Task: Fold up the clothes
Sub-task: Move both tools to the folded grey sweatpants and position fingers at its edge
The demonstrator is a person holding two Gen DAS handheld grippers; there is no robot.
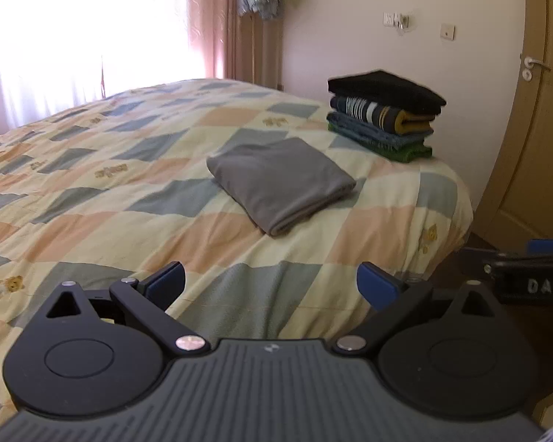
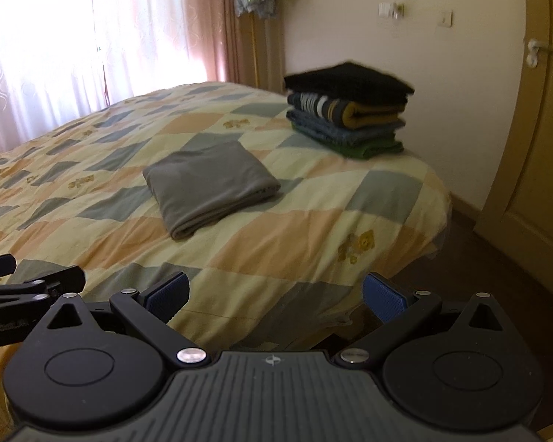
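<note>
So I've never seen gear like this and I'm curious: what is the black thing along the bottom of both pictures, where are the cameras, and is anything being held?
There is no robot here. A person carries a hand-held claw in each hand, and each has a wide-angle camera looking forward along its two blue-padded fingers. One picture is from the left claw, the other from the right claw; each also catches the other claw at its edge. Both claws are open and hold nothing. Ahead is a bed with a checked quilt. On it lies a folded grey garment, apart from a stack of folded clothes near the bed's far corner, with a black piece on top.
</note>
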